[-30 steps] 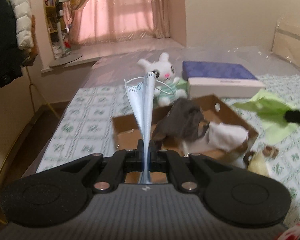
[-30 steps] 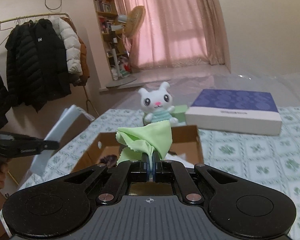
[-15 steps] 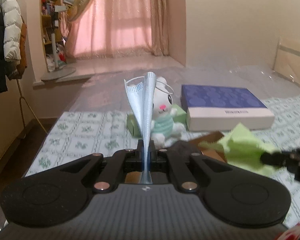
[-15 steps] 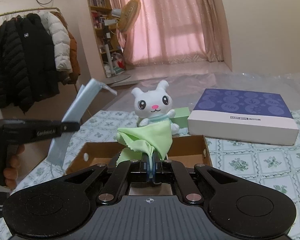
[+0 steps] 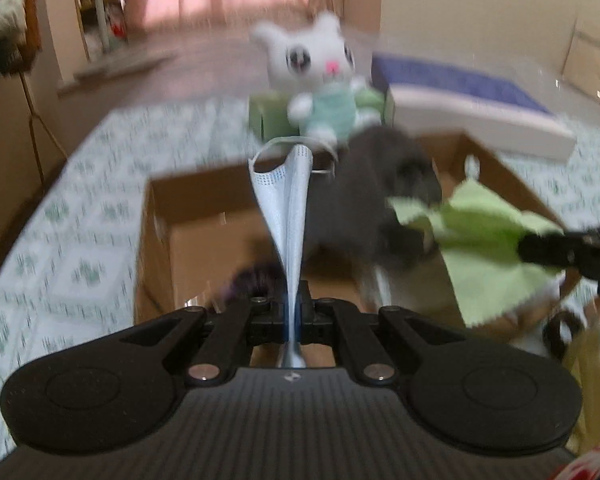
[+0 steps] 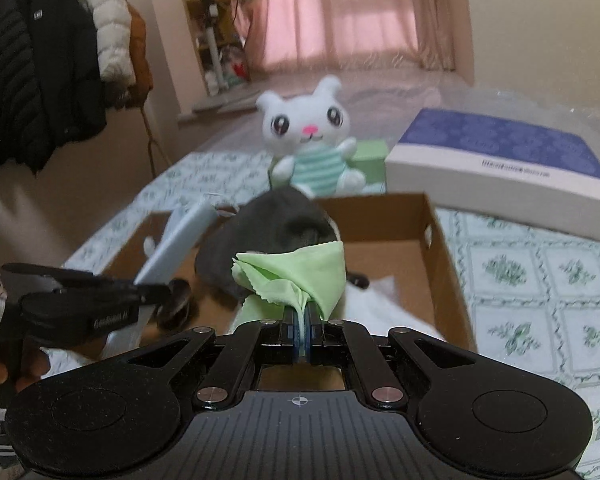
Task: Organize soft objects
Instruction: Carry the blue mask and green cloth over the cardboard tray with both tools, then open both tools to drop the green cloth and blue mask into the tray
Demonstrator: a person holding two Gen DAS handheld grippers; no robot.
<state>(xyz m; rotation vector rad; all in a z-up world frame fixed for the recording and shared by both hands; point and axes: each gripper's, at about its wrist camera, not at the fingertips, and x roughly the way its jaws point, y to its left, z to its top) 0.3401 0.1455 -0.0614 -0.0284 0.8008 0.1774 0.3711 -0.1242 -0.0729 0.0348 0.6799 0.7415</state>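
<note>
Biggest risk I'd guess: both cloths go down together into the cardboard box point(image 6: 440, 248) and one snags on the grey garment point(image 6: 268, 236) heaped inside, ending draped over the rim. The left gripper point(image 5: 294, 316) is clamped tight on a face mask point(image 5: 286, 204) sticking up from its fingers above the box's near-left part. The right gripper point(image 6: 302, 332) is pinched on a green cloth point(image 6: 300, 268) bunched just past its fingertips, over the middle.
</note>
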